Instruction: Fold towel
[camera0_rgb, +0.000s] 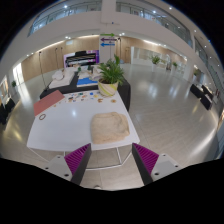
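A beige towel (111, 126) lies bunched on the near right part of a white table (62, 127), beyond my fingers. My gripper (112, 160) is open and empty, held above the floor short of the table's near edge. Its two purple pads (77, 156) stand wide apart, with only the table's edge and legs showing between them.
A pink folder (47, 102) and a small dark ring (42, 117) lie on the table's far left. A potted plant (109, 77) stands behind the table on a dark couch. A glossy open floor (165, 105) spreads to the right, with seating far off.
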